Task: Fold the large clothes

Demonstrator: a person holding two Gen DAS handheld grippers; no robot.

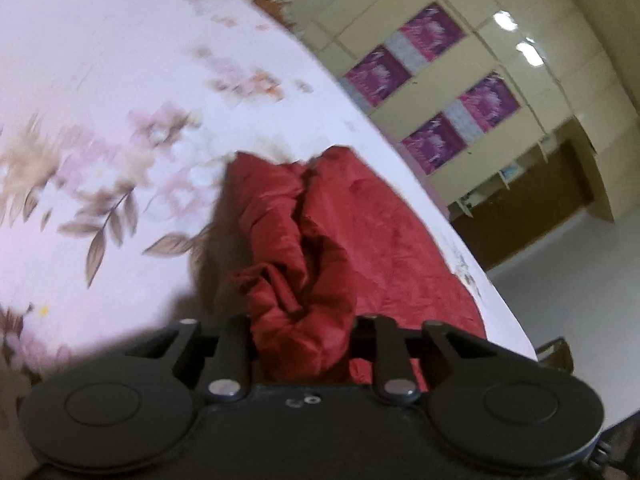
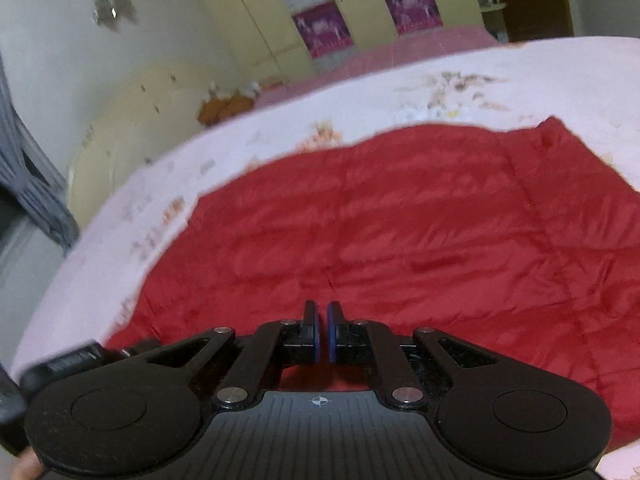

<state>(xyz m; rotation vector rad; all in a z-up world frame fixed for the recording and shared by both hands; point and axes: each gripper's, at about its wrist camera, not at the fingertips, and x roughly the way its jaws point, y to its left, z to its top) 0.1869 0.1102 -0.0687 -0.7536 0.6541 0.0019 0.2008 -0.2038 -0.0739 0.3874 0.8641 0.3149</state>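
Observation:
A large red quilted garment (image 2: 400, 232) lies spread on a bed with a pale floral sheet (image 2: 560, 72). In the left wrist view, my left gripper (image 1: 302, 340) is shut on a bunched fold of the red garment (image 1: 304, 248) and holds it lifted above the sheet (image 1: 100, 100); the cloth hides the fingertips. In the right wrist view, my right gripper (image 2: 323, 332) is shut with nothing between its blue pads (image 2: 331, 334), hovering just above the flat red cloth.
A cream wardrobe with purple panels (image 1: 436, 92) (image 2: 320, 28) stands beyond the bed. A brown cabinet (image 1: 532, 200) is at the right of the left wrist view. A grey curtain (image 2: 32, 168) hangs at the left. The bed edge (image 1: 460, 240) runs beside the garment.

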